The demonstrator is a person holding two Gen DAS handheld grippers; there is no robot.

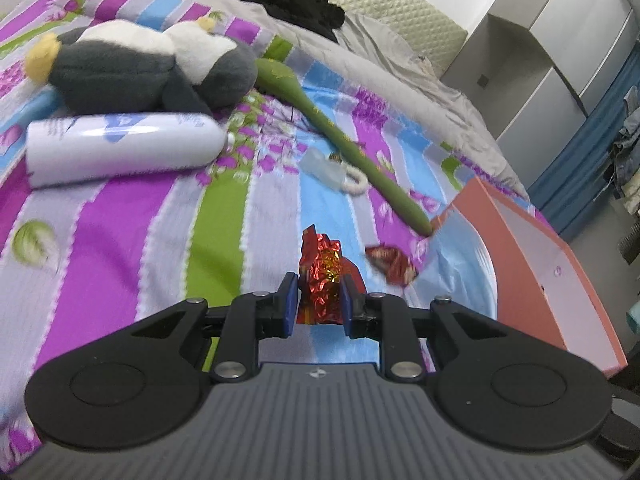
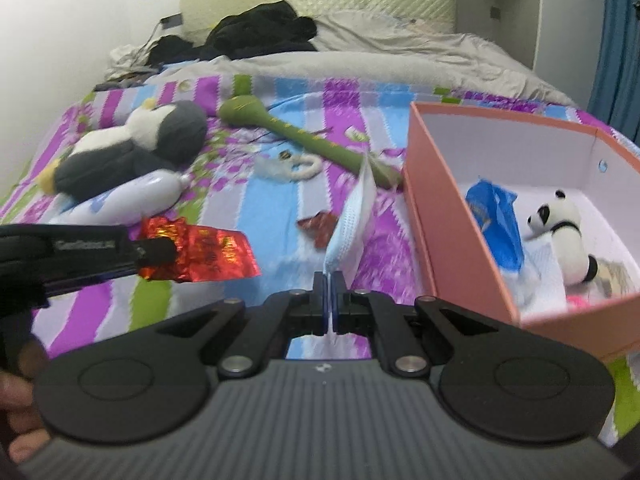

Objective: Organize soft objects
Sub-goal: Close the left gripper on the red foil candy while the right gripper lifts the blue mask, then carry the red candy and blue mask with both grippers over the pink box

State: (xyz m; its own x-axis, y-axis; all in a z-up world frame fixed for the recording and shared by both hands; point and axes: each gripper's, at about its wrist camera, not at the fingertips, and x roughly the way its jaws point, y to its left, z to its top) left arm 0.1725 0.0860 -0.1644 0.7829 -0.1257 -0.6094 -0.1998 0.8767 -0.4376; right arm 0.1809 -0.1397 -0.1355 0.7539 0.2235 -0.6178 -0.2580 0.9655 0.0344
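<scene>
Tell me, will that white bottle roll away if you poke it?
Probably. The white bottle lies on its side and looks round and smooth, so a sideways nudge could roll it. The soft bedspread and the plush penguin right behind it would likely stop it soon.

The right gripper [image 2: 329,280] is clamped on a pale blue face mask [image 2: 351,216] that stands up ahead of it above the striped bed [image 2: 280,200]. Left of it the left gripper [image 2: 160,254] pinches a red foil wrapper [image 2: 208,252]. Right of it sits a pink box [image 2: 452,216] holding a panda toy [image 2: 564,232] and a blue bag [image 2: 496,224]
</scene>
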